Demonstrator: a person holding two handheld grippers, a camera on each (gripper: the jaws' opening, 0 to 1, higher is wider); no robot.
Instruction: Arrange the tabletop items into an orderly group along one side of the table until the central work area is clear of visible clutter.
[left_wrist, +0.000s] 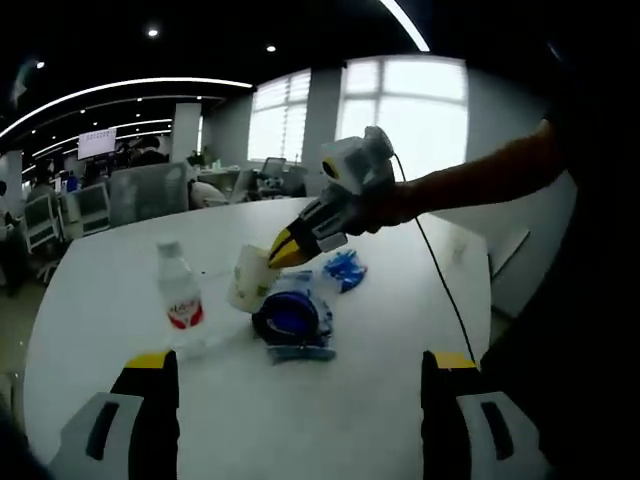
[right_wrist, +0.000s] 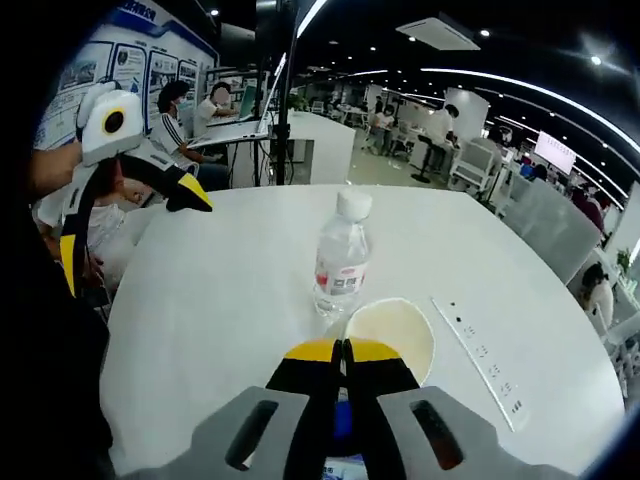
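In the left gripper view a paper cup (left_wrist: 248, 282) leans beside a clear water bottle (left_wrist: 181, 297) with a red label. A blue roll (left_wrist: 290, 315) and a blue wrapper (left_wrist: 345, 268) lie close to them on the white table (left_wrist: 360, 420). The right gripper (left_wrist: 283, 250), held by a hand, has its yellow tips at the cup's rim. My left gripper (left_wrist: 300, 365) stands wide open, short of the items. In the right gripper view the right gripper (right_wrist: 340, 348) is shut at the rim of the tilted cup (right_wrist: 395, 335), the bottle (right_wrist: 341, 258) upright behind. The left gripper (right_wrist: 130, 228) hangs open at far left.
A white power strip (right_wrist: 480, 365) lies flat on the table to the right of the cup. The table's left half (right_wrist: 210, 300) is bare. People sit at desks (right_wrist: 225, 125) behind the table, and office chairs (left_wrist: 80, 210) stand past its far edge.
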